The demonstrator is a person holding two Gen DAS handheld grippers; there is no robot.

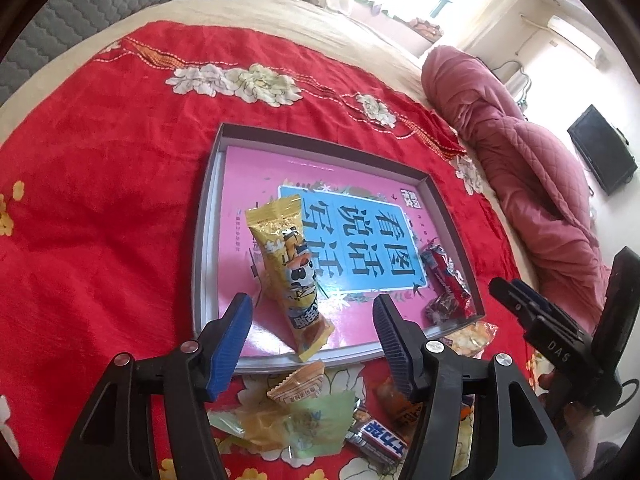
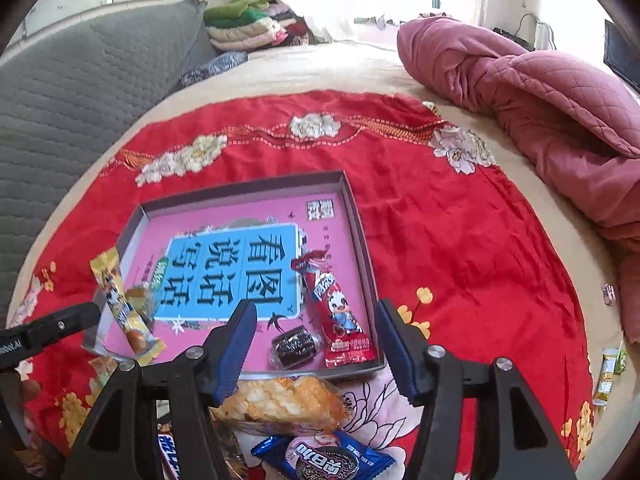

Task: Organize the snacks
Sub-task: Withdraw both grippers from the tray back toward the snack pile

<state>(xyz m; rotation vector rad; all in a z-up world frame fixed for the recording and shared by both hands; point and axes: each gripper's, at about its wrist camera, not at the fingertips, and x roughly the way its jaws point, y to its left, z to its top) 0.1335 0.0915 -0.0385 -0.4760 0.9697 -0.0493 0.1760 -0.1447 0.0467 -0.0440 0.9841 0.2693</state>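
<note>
A shallow grey box tray [image 1: 320, 140] [image 2: 248, 188] with a pink book on its floor lies on the red floral cloth. A long yellow snack packet [image 1: 288, 264] [image 2: 124, 312] rests in it, its near end over the front rim. My left gripper [image 1: 312, 304] hovers open above that packet, pads clear of it. At the tray's right side lie a red snack packet [image 2: 336, 312] [image 1: 448, 276] and a small dark cookie pack [image 2: 294, 346]. My right gripper [image 2: 315, 312] hangs open over them, touching nothing.
Loose snacks lie on the cloth before the tray: an orange wafer pack [image 1: 296, 384], a green packet [image 1: 316, 420], a Snickers bar [image 1: 376, 436], a cracker pack [image 2: 280, 400], a blue cookie pack [image 2: 324, 460]. A pink quilt [image 2: 540, 92] is bunched at the right.
</note>
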